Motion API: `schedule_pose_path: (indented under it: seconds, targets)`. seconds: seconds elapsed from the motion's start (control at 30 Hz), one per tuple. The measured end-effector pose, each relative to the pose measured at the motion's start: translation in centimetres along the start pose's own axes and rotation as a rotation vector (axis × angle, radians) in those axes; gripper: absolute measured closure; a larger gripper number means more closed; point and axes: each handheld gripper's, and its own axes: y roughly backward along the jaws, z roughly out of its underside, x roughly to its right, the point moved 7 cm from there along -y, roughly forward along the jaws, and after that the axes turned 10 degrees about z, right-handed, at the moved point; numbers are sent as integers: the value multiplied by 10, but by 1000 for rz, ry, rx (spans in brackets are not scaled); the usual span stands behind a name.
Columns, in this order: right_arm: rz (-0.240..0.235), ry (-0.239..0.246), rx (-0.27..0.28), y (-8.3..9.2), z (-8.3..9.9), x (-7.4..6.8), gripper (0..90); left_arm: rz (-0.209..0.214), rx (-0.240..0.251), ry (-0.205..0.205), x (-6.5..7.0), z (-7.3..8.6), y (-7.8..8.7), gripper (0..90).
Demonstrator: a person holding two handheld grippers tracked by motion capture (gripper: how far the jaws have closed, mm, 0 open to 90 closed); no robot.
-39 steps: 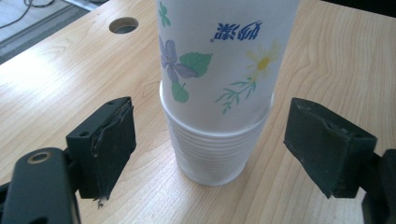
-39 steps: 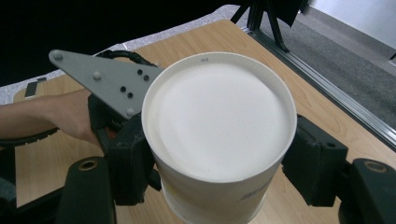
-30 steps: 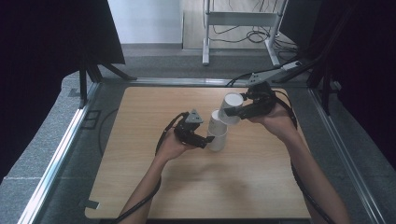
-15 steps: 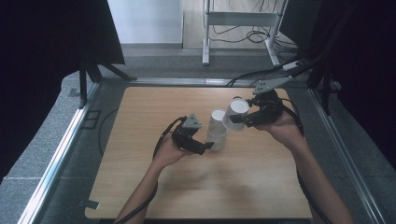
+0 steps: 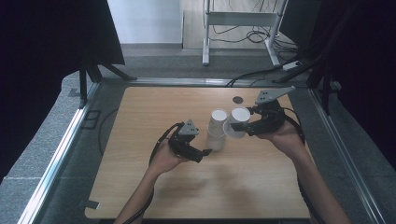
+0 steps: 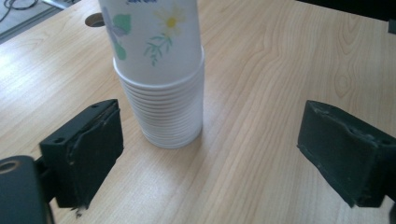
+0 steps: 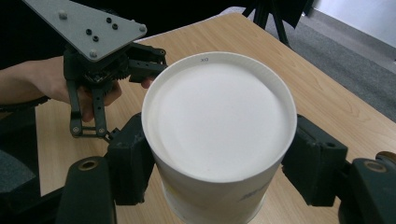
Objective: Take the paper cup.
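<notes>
Take the stack of paper cups [image 5: 216,132] as your marker: it stands upright on the wooden counter [image 5: 140,186], a little past the middle. In your left gripper view the stack [image 6: 161,88] shows many nested white rims at the bottom and a flower print in green, yellow and purple on the upper cup.

Your left hand-held gripper [image 5: 205,151] sits just to the near left of the stack, and your left hand [image 5: 163,158] is wrapped around its body. Its jaws are spread wide. In its own view the stack stands ahead of the gap between the two black pads, nearer the left one, and neither pad touches it. Both pads show rough, worn edges.

Your right hand-held gripper [image 5: 236,127] is just to the right of the stack, held by your right hand [image 5: 285,137]. It grips a single white cup [image 5: 236,123] that is tipped on its side, its base pointing back at the gripper and its open mouth lying close against the stack. In your right gripper view the cup [image 7: 219,140] has its round white base facing the camera, with one pad pressed against each side wall. Whether its rim touches the stack cannot be told.

A small dark round hole [image 5: 238,99] lies in the counter beyond the stack, toward the far edge. In your right gripper view your other gripper shows at the upper left with its grey three-cornered plate.
</notes>
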Motion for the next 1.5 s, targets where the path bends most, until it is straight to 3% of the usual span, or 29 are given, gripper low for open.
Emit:
schedule_pose_path:
  seconds: [0.3, 0.57, 1.17, 1.5]
  targets:
    - [-12, 24, 15, 3, 12, -14, 317, 6, -14, -21, 15, 12, 0, 48]
    - [-39, 15, 25, -1, 27, -22, 317, 24, -20, -20, 24, 25, -1, 38]
    - [-93, -11, 47, -16, 63, -34, 318, 75, 26, -54, 44, 41, -1, 36]
    - [-90, -19, 52, -23, 83, -42, 319, 105, 50, -52, 54, 46, -5, 34]
